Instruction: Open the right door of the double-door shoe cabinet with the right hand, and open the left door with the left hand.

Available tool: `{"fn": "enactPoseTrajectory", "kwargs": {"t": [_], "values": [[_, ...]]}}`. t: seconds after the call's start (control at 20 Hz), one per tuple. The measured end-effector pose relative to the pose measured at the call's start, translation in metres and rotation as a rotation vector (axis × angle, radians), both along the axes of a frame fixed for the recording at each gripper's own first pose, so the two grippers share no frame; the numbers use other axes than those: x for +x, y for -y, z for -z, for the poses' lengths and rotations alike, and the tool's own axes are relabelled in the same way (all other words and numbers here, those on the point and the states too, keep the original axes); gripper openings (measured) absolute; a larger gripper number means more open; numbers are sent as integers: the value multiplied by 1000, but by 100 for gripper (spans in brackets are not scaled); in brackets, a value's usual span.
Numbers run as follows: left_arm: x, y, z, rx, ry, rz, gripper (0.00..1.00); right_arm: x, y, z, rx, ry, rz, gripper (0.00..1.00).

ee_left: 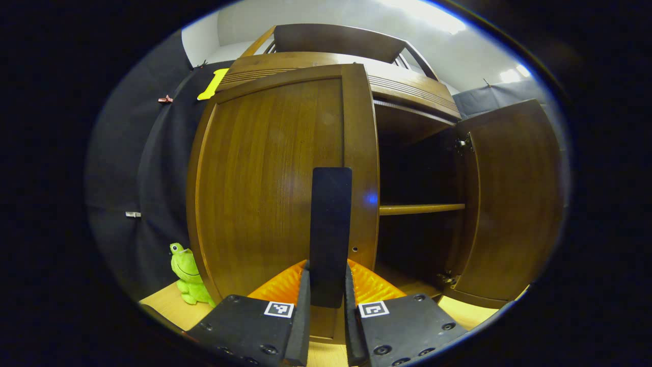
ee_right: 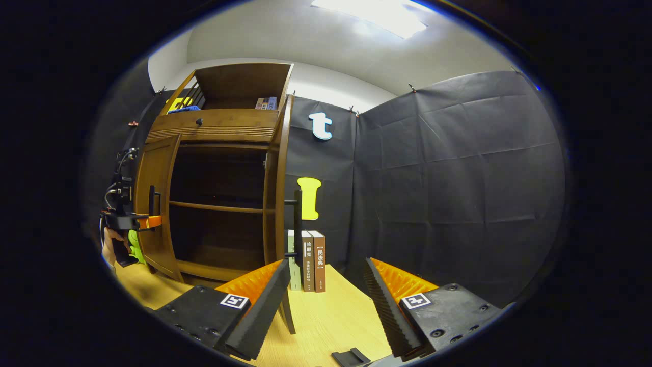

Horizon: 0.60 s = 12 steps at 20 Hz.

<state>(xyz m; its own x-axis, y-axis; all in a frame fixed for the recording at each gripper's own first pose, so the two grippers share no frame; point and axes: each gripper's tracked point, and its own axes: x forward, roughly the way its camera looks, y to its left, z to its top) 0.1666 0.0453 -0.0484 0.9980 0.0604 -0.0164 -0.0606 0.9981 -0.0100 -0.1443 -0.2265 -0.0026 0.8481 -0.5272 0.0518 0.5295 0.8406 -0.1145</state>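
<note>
The wooden shoe cabinet (ee_right: pixel 219 127) stands on a table. Its right door (ee_left: pixel 509 204) is swung wide open and appears edge-on in the right gripper view (ee_right: pixel 279 193), its bar handle (ee_right: pixel 297 224) facing out. The left door (ee_left: pixel 275 173) stands slightly swung out from the cabinet front. My left gripper (ee_left: pixel 328 270) is shut on that door's dark upright handle (ee_left: pixel 331 214); it also shows far left in the right gripper view (ee_right: pixel 137 221), held by a hand. My right gripper (ee_right: pixel 326 265) is open and holds nothing, away from the cabinet to its right.
A shelf (ee_left: pixel 422 208) crosses the dark cabinet interior. A green frog plush (ee_left: pixel 187 275) sits left of the cabinet. Three upright books (ee_right: pixel 308 260) stand on the light wooden table (ee_right: pixel 336 316) beside the open right door. A small dark object (ee_right: pixel 349 357) lies near my right gripper.
</note>
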Motion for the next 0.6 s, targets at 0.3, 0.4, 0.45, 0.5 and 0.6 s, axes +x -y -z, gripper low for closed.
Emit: {"fn": "enactPoseTrajectory", "kwargs": {"t": [0.3, 0.4, 0.45, 0.5, 0.6], "values": [[-39, -13, -2, -19, -14, 56, 32, 7, -32, 7, -13, -34, -47, 93], [-52, -18, -2, -33, -21, 69, 32, 10, -41, 10, -18, -44, -63, 93], [-58, -22, -3, -33, -24, 74, 32, 13, -47, 11, -17, -48, -75, 93], [-64, -24, -3, -32, -21, 74, 32, 15, -52, 13, -14, -51, -87, 93], [-76, -32, -5, -21, -23, 67, 32, 18, -61, 18, -5, -58, -110, 93]]}}
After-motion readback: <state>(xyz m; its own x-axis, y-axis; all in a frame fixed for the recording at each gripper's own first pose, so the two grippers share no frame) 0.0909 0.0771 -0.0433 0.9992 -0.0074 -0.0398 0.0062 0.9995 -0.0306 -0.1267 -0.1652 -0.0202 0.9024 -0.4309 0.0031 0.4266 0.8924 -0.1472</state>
